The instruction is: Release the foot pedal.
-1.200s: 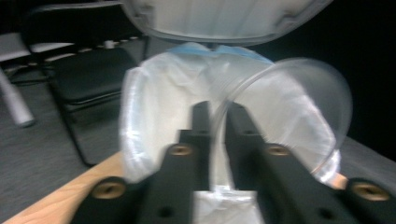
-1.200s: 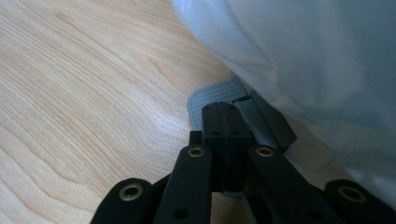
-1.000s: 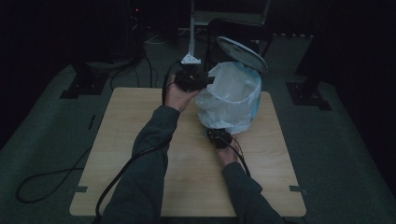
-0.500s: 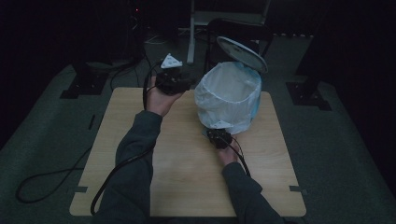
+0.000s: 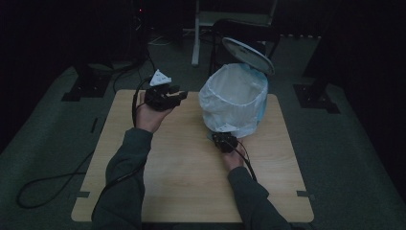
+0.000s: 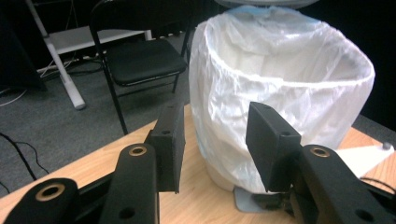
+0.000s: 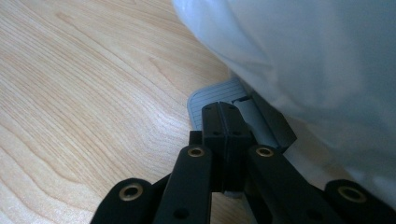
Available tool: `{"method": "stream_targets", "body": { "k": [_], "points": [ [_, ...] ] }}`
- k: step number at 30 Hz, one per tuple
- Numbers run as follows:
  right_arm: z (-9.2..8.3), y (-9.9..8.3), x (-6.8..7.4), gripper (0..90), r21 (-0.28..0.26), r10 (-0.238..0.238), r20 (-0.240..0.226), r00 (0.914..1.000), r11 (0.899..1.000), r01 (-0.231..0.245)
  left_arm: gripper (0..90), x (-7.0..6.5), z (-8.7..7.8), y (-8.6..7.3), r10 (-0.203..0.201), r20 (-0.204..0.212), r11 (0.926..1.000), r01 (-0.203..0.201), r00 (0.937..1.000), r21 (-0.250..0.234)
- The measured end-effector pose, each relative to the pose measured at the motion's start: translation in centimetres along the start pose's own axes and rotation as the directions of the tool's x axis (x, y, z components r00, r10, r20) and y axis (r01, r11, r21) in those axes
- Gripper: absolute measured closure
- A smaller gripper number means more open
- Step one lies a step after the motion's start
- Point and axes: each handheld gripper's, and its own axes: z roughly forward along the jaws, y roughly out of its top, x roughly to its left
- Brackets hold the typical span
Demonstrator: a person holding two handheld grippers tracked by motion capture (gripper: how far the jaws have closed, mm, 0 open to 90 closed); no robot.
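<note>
A pedal bin lined with a white plastic bag [image 5: 234, 100] stands at the back right of the wooden table [image 5: 191, 163], its round lid [image 5: 248, 55] tipped up. My right gripper [image 5: 221, 139] is shut, its tips resting on the grey pedal [image 7: 210, 100] at the bin's foot, under the bulging bag [image 7: 303, 56]. My left gripper [image 5: 178, 96] hangs to the left of the bin, apart from it, pointing at the bag [image 6: 280, 93]. Its jaws have just been opening and nothing lies between its fingers [image 6: 169, 144].
A black folding chair [image 6: 140, 60] and a white frame leg [image 6: 56, 60] stand on the carpet behind the table. A cable [image 5: 48, 187] loops on the floor at the left. Dark stand feet [image 5: 316, 98] sit at both far corners.
My left hand has drawn away from the bin's rim toward the left and a little lower, and its jaws stand wider. The right gripper has stayed on the pedal.
</note>
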Motion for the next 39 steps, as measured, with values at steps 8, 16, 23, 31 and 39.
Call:
{"method": "stream_targets", "body": {
  "k": [8,16,23,31,39],
  "points": [
    [0.0,0.0,-0.1,90.0,-0.002,-0.004,-0.003,1.0,1.0,0.004,57.3,0.0,-0.1,-2.7,-0.013,-0.009,0.9995,0.013,0.9999,0.028],
    [0.0,0.1,-0.1,90.0,-0.003,-0.012,0.001,0.9999,1.0,0.012,57.2,1.2,0.5,-6.0,-0.072,-0.033,0.9943,0.075,0.9969,0.076],
    [0.0,0.1,0.0,90.0,0.0,-0.012,0.005,0.9999,1.0,0.012,57.2,2.3,0.8,-8.8,-0.11,-0.058,0.9853,0.117,0.9922,0.124],
    [0.0,0.1,0.1,90.0,0.004,-0.01,0.011,0.9999,1.0,0.01,57.2,2.8,1.0,-12.1,-0.148,-0.08,0.9734,0.16,0.9857,0.164],
    [-0.6,0.3,0.2,90.0,-0.006,-0.015,0.027,0.9995,1.0,0.015,57.2,2.8,0.6,-15.2,-0.17,-0.1,0.9616,0.187,0.9804,0.201]
  ]
}}
